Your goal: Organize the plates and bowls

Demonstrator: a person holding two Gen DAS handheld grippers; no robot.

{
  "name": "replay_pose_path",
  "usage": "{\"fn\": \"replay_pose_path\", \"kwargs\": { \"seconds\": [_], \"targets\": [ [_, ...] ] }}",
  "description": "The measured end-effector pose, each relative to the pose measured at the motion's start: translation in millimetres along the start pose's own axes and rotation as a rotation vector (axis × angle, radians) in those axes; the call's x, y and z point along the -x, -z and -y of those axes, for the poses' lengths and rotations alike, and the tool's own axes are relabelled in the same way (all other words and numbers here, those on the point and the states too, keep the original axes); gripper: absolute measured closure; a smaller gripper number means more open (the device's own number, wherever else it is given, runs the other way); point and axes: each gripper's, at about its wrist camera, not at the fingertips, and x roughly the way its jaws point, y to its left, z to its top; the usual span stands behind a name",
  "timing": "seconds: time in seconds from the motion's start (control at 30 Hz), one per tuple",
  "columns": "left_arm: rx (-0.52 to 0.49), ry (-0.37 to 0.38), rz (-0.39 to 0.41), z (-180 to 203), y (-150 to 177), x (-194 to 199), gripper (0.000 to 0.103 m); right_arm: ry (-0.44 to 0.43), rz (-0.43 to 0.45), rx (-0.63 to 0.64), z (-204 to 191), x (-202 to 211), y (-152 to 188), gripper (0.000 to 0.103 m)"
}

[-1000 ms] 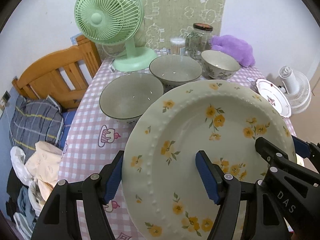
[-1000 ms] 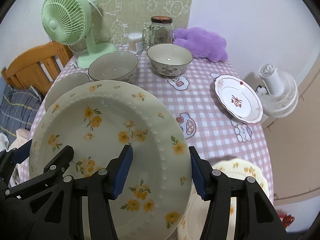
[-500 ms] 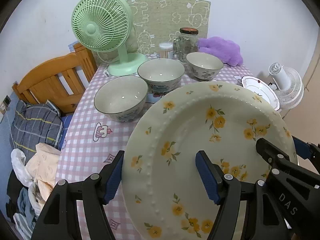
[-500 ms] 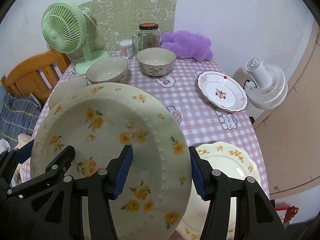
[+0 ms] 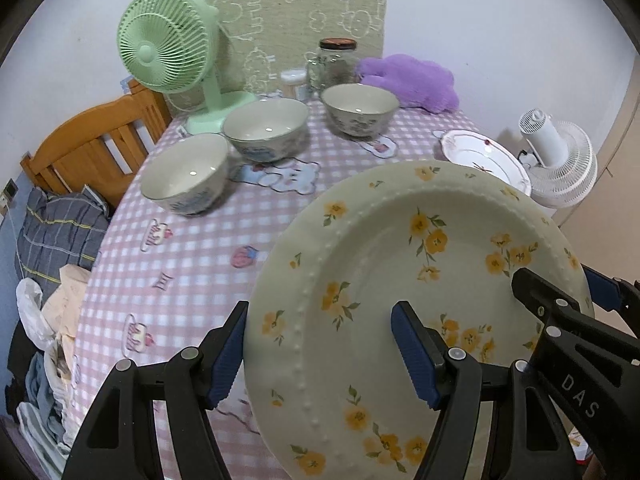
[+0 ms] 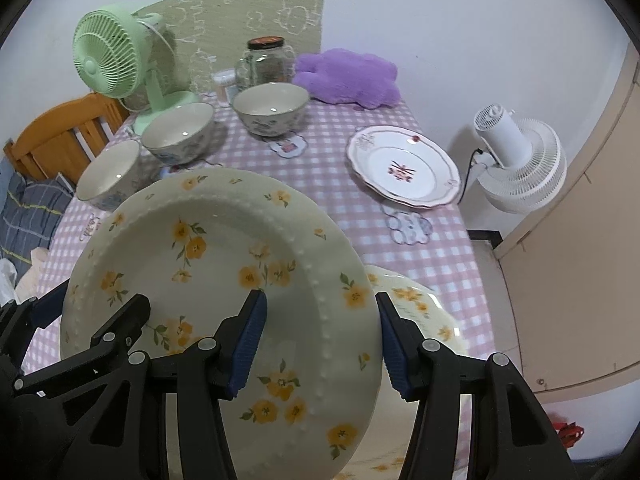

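Yellow-flowered plate (image 5: pixel 420 300) rims clamped in both jaws; bare checked tablecloth (image 5: pixel 192 248) left.

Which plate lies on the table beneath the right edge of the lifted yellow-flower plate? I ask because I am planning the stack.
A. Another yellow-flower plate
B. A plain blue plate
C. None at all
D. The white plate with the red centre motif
A: in the right wrist view, a second yellow-flower plate shows under the right edge of the lifted plate; the red-motif plate lies farther off.
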Motion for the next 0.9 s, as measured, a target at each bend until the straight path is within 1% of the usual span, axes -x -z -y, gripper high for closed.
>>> {"fn": "replay_pose_path", "kwargs": {
  "seconds": [0.53, 0.77, 0.9],
  "targets": [
    [0.005, 0.033, -0.054, 89.5, 18.0, -15.2, 0.032, 0.026, -0.048, 0.004, 87.0, -12.3, 20.9, 0.045],
    [0.018, 0.057, -0.091, 115.0, 29.0, -30.9, 0.032, 0.052, -0.08, 0.016, 114.2, -25.8, 31.2, 0.045],
    [0.021, 0.061, -0.117, 126.0, 34.7, -41.1, 0.032, 0.05, -0.107, 0.021, 125.3, -34.9, 36.7, 0.045]
  ]
}}
